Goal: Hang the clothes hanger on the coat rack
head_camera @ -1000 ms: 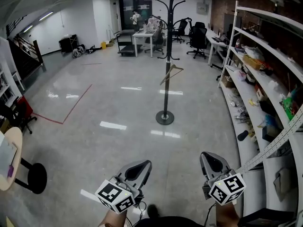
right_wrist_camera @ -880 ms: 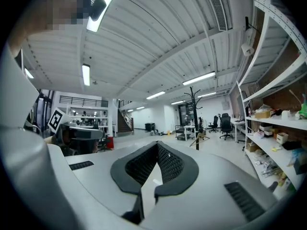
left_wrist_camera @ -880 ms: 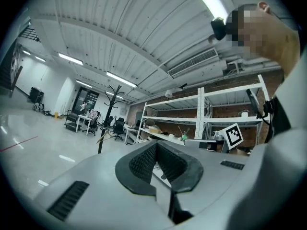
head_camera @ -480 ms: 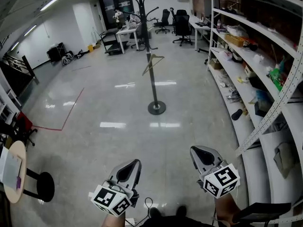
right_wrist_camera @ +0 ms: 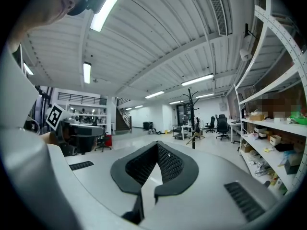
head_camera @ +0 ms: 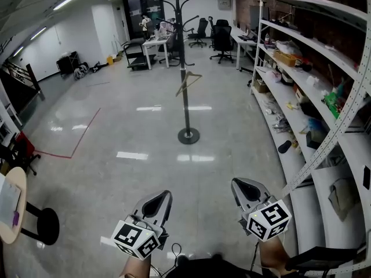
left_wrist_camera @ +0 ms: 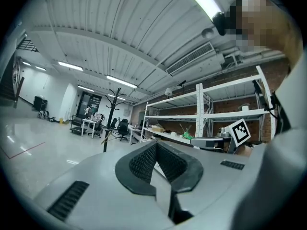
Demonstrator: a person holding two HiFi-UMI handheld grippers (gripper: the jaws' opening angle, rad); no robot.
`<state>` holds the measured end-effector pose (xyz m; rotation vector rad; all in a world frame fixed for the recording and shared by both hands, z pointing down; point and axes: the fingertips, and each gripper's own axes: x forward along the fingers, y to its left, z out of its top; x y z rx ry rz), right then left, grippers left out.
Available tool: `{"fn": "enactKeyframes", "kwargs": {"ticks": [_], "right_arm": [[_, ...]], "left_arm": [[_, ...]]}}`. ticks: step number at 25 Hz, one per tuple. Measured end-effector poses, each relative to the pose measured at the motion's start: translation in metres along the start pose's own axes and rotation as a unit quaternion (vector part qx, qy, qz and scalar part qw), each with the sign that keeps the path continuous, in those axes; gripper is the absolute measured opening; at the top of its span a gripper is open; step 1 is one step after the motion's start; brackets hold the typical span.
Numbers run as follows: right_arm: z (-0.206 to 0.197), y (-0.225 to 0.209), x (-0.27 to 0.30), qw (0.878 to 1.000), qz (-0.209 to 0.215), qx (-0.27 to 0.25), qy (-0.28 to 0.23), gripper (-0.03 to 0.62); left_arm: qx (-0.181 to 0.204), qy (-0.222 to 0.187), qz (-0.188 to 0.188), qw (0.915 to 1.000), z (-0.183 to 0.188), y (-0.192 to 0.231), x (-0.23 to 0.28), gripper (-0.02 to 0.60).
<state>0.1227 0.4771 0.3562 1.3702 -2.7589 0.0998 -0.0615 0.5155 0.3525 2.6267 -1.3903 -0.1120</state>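
Note:
A tall black coat rack (head_camera: 184,62) stands on its round base in the middle of the floor, far ahead of me. A wooden clothes hanger (head_camera: 189,83) hangs from it at mid height, tilted. My left gripper (head_camera: 157,204) and right gripper (head_camera: 246,191) are held low at the bottom of the head view, side by side, both shut with nothing between the jaws. In the left gripper view the coat rack (left_wrist_camera: 111,121) and the hanger (left_wrist_camera: 108,137) are small and distant beyond the left gripper (left_wrist_camera: 156,145). The right gripper view also shows the coat rack (right_wrist_camera: 193,119) far past the right gripper (right_wrist_camera: 157,145).
Long white shelving (head_camera: 324,97) loaded with several items runs along the right wall. A round table (head_camera: 11,201) and a black stool (head_camera: 40,225) stand at the left. Desks, office chairs (head_camera: 222,39) and a cart are at the far end. Glossy floor lies between me and the rack.
The head view has swung, so the rack sits further left and the shelving fills more of the right. Both grippers stay low and shut, and the hanger remains on the rack.

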Motion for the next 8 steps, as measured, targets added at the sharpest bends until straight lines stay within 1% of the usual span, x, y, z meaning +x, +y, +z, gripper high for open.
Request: {"fn": "enactKeyframes", "kwargs": {"ticks": [4, 8], "right_arm": [[0.0049, 0.0048, -0.0054, 1.000, 0.005, -0.011, -0.002, 0.005], [0.0088, 0.0028, -0.0073, 1.000, 0.001, -0.027, -0.010, 0.003]], "left_arm": [[0.010, 0.009, 0.021, 0.9997, -0.0053, 0.0035, -0.0044, 0.000], [0.001, 0.004, 0.019, 0.9998, -0.0070, 0.0046, -0.0035, 0.000]]}}
